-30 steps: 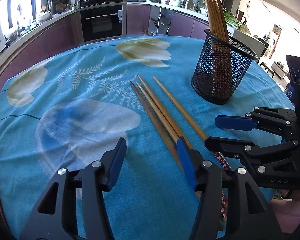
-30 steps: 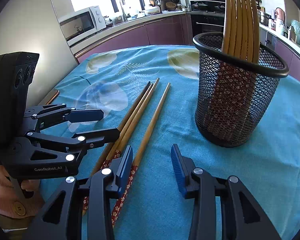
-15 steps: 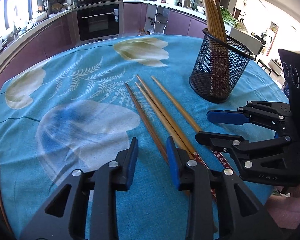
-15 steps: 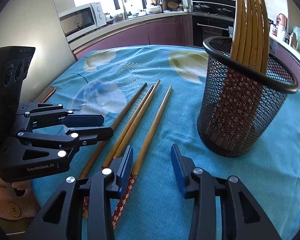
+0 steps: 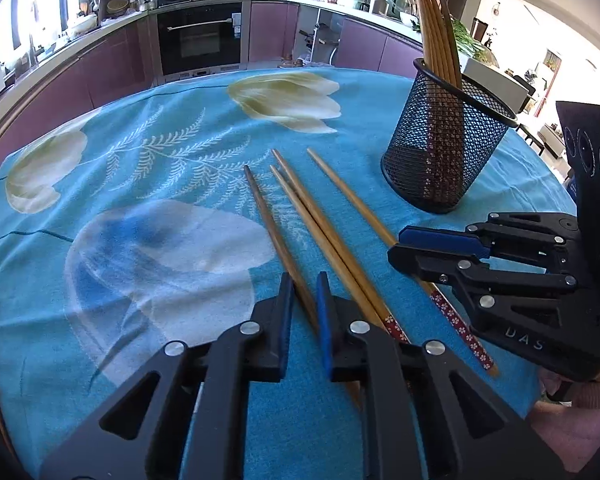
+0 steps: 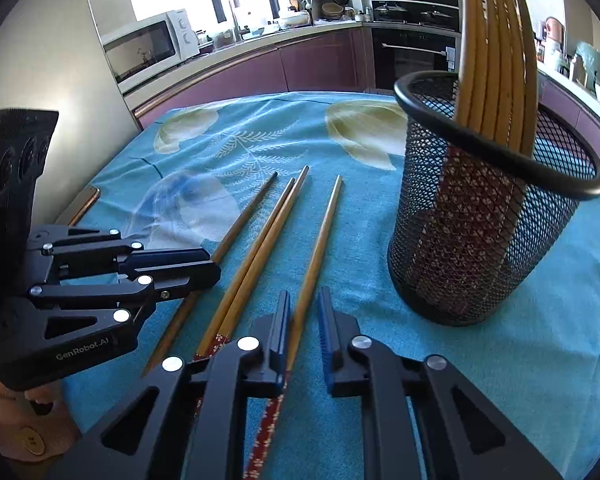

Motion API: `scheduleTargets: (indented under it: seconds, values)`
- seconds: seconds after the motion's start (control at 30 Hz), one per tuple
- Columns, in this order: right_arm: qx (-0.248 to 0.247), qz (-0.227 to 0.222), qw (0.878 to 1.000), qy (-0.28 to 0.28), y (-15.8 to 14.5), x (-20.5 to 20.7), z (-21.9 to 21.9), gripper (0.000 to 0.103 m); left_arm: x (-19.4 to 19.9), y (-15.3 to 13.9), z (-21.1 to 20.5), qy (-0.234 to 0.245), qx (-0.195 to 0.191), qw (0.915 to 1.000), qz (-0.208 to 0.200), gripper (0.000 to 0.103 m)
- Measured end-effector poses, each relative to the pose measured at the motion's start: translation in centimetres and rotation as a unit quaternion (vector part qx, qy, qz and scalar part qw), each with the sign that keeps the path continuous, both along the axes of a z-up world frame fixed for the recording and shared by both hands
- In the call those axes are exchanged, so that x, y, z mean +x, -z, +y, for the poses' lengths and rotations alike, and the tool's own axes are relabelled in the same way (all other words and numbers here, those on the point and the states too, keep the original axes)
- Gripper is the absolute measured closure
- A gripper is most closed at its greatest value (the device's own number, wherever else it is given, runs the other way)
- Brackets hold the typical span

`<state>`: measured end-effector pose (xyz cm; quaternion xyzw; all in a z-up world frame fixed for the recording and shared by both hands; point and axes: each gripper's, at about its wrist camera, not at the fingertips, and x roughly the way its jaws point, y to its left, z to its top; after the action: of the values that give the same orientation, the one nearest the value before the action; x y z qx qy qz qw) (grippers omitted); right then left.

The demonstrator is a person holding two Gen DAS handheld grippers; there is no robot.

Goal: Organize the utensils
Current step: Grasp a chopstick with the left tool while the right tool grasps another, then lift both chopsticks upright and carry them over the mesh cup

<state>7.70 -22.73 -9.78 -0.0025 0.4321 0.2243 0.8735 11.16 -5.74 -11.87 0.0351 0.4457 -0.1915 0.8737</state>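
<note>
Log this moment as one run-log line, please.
left gripper: shut on dark chopstick | right gripper: shut on rightmost chopstick | mesh holder: upright

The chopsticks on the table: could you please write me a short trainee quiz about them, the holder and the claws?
1. How many chopsticks lie loose on the blue tablecloth?
2. True or false: the black mesh holder is empty.
3. Which one is the left claw shut on?
A. the dark chopstick, farthest from the holder
B. the one nearest the holder
C. one of the middle pair

Key: 1. Four. 2. False; several chopsticks stand in it. 3. A.
</note>
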Motion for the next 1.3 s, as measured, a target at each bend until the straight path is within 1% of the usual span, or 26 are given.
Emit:
scheduleTargets:
  seconds: [0.17, 0.3, 0.4, 0.5, 0.67, 0.8, 0.87, 0.93, 1.1, 1.2, 1.3]
  values:
    - [0.025, 0.007, 1.0, 0.01, 0.0, -0.1, -0.7, 0.098, -0.3, 0.0, 0.6, -0.013, -0.016, 0.9998, 0.005, 0.094]
    - [0.039, 0.002, 0.999, 0.017, -0.5, -0.3, -1.3, 0.098, -0.4, -0.2, 1.3, -0.028, -0.026, 0.9993, 0.005, 0.095]
    - [0.048, -0.005, 0.999, 0.007, -1.0, -0.7, -1.3, 0.098, -0.8, -0.6, 1.5, -0.027, -0.031, 0.9992, 0.002, 0.095]
    - [0.055, -0.003, 0.998, -0.011, -1.3, -1.0, -1.0, 0.098, -1.2, -0.9, 1.3, -0.014, -0.036, 0.9993, -0.001, 0.095]
    - [0.045, 0.007, 0.999, -0.03, -0.9, -0.9, -0.2, 0.098, -1.3, -0.6, 0.7, 0.002, -0.028, 0.9996, 0.005, 0.095]
    - [0.04, 0.018, 0.999, -0.032, -0.3, -0.6, 0.3, 0.097, -1.2, -0.3, 0.6, 0.009, -0.022, 0.9997, 0.008, 0.095]
    - [0.035, 0.02, 0.999, -0.033, -0.2, -0.6, 0.4, 0.096, -1.1, -0.2, 0.5, 0.008, -0.014, 0.9998, 0.009, 0.092]
    - [0.032, 0.022, 0.999, -0.032, 0.0, -0.4, 0.7, 0.095, -0.8, 0.2, 0.4, 0.01, -0.01, 0.9998, 0.014, 0.092]
    - [0.034, 0.025, 0.999, -0.034, 0.1, 0.0, 0.6, 0.095, -0.3, 0.2, 0.6, 0.012, -0.016, 0.9997, 0.016, 0.092]
    - [0.035, 0.023, 0.999, -0.035, 0.1, 0.0, 0.6, 0.095, -0.1, 0.2, 0.3, 0.01, -0.013, 0.9997, 0.015, 0.092]
    - [0.041, 0.018, 0.998, -0.033, -0.1, -0.1, 0.4, 0.097, 0.0, 0.1, 0.2, 0.006, -0.016, 0.9997, 0.016, 0.095]
